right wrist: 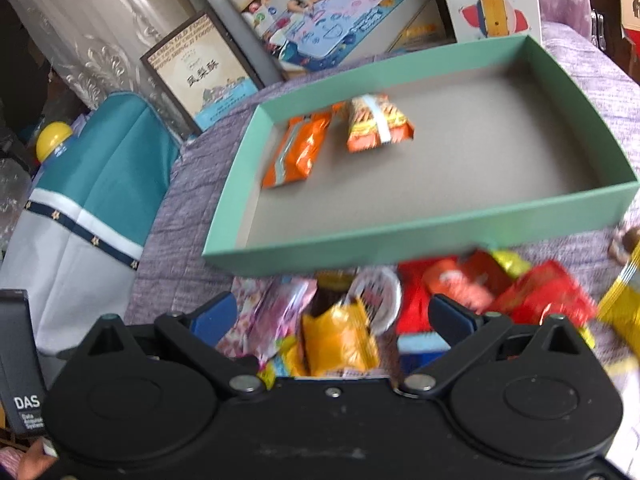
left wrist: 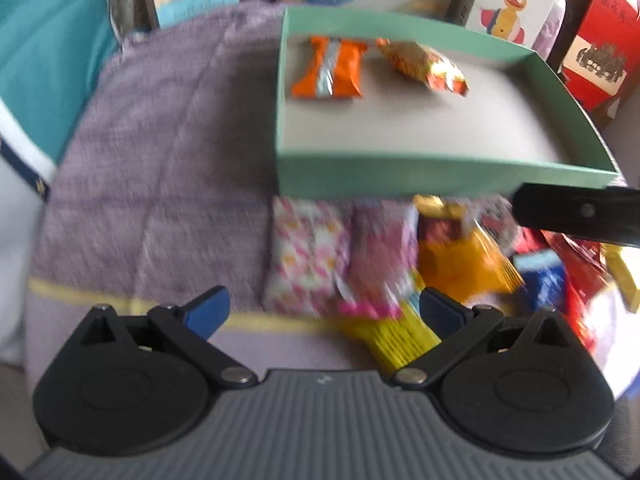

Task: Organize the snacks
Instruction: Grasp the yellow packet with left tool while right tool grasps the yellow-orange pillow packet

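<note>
A mint-green shallow tray [left wrist: 400, 178] [right wrist: 400, 236] sits on a purple quilt. In its far left part lie an orange wafer packet [left wrist: 328, 68] [right wrist: 294, 152] and an orange patterned snack packet [left wrist: 424, 64] [right wrist: 376, 124]. A heap of loose snacks lies in front of the tray: a pink-patterned packet [left wrist: 308, 256], a yellow-orange packet [left wrist: 460, 264] [right wrist: 340, 340], red packets [right wrist: 540, 296] and a blue one [left wrist: 544, 276]. My left gripper [left wrist: 324, 312] hangs open over the heap's left side. My right gripper [right wrist: 332, 320] is open above the yellow-orange packet, holding nothing.
The purple quilt [left wrist: 160, 160] is bare left of the tray. Boxes and a framed picture [right wrist: 200, 72] lean behind it, with a duck-print box [right wrist: 488, 0] at the back right. A teal and white cloth bag [right wrist: 92, 200] stands at the left. The right gripper's black body [left wrist: 580, 212] crosses the tray's near right corner.
</note>
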